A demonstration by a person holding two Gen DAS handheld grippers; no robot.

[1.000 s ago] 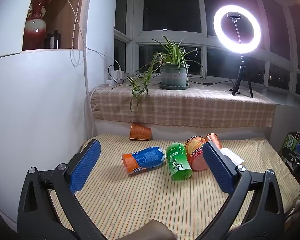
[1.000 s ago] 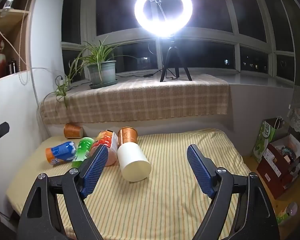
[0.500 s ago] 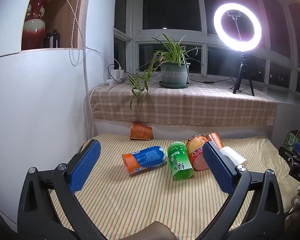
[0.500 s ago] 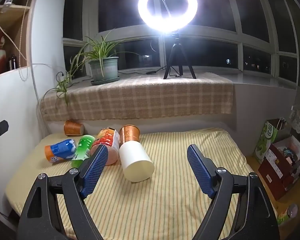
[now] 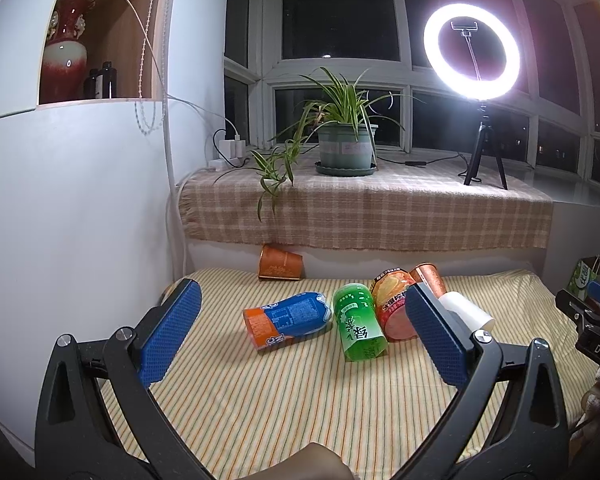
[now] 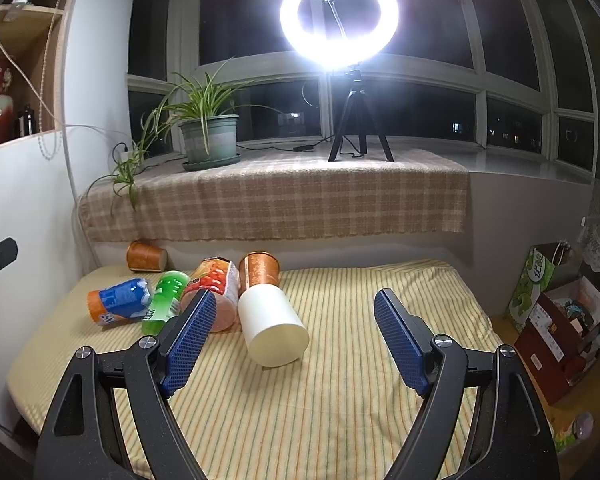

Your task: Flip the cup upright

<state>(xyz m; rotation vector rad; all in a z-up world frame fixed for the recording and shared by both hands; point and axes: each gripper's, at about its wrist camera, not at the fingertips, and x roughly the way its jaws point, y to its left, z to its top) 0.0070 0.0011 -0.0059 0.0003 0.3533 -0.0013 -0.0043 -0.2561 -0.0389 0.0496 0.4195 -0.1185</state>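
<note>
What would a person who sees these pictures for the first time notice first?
Most likely the glowing ring light on its tripod, standing on the checked cloth of the window ledge beside a potted plant. Next comes the row of cups lying on their sides on the striped table: a white cup nearest the open right gripper, then a green cup and a blue and orange cup before the open left gripper.

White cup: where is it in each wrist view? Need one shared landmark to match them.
Left wrist: white cup lies at right of the cup row, partly hidden behind the left tongs' right finger.
Right wrist: white cup lies centre, between the right tongs' fingers, closed end facing the camera.
Shared landmark: green cup.
</note>
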